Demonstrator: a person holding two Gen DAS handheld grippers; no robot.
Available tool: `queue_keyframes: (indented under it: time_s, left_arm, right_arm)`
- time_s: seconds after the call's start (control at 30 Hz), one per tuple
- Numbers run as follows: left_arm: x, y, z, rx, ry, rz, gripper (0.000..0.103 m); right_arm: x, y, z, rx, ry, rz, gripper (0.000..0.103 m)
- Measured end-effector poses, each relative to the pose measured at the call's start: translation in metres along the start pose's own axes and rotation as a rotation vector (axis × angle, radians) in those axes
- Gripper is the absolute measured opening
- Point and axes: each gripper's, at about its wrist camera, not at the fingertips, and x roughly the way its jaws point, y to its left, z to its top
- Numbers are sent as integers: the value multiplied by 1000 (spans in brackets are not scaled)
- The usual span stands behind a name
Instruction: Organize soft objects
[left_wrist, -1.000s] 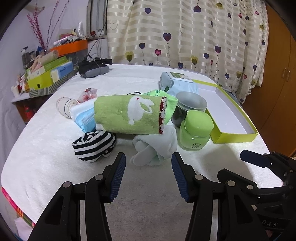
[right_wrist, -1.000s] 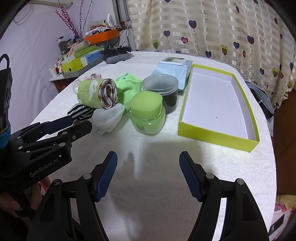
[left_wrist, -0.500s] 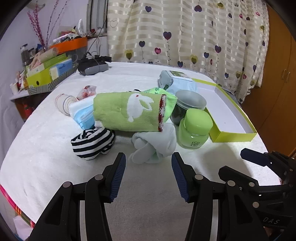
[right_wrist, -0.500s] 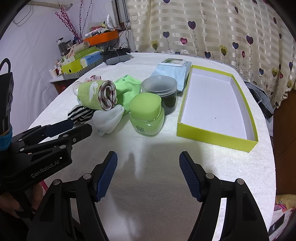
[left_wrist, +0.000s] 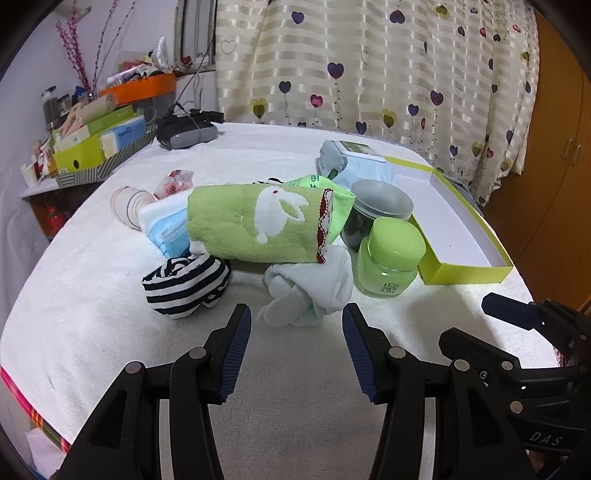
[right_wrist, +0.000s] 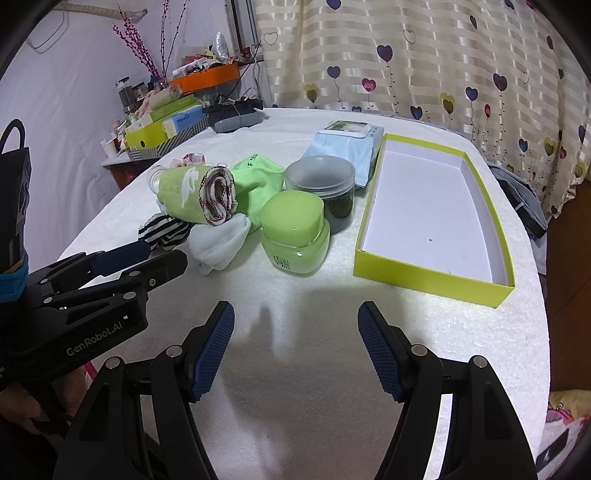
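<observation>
Step in hand, as judged: approach for the first pick. Nothing soft is in the yellow-green box (right_wrist: 436, 218) yet; its white floor is bare.

Left gripper (left_wrist: 297, 343): jaws spread wide, holding nothing, low over the white table cover (left_wrist: 92, 295). The knotted pale sock (left_wrist: 310, 288) lies just ahead of the tips and roughly centred between them, not touched. The right-wrist view agrees: the left gripper's fingers sit just beside the sock, short of it.

Right gripper (right_wrist: 295, 347): jaws also wide, nothing held, over bare cover in front of the green jar (right_wrist: 295, 232) and near the box's short front wall.

Soft items lie clustered left of the jars:
- rolled green towel with a white rabbit (left_wrist: 258, 225), resting partly on the pale sock and on a light green cloth (right_wrist: 258, 184) behind it;
- striped black-and-white bundle (left_wrist: 186, 288), just left of the sock;
- blue face masks (left_wrist: 168, 232) and a white cloth under the towel's far end.

The dark jar with a grey lid (right_wrist: 325, 192) stands behind the green one, touching or nearly so. A blue wipes pack (right_wrist: 343, 147) lies against the box's left wall.

Next move calls for: the left gripper to advance until the sock's knot is between the pads, then close. Because the towel overlaps the sock, lifting may drag or roll the towel; a slow, low pull toward the operator seems safer. The box is on the right side, so a handover or a cross-reach past the jars would be needed.
</observation>
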Motion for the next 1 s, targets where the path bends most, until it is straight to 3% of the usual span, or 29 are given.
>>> queue_keyframes:
  time_s: [1.0]
  left_arm:
    - [0,-4,-1,-2,3,-12,51]
  right_arm:
    - [1,6,2,-19,3,2,70]
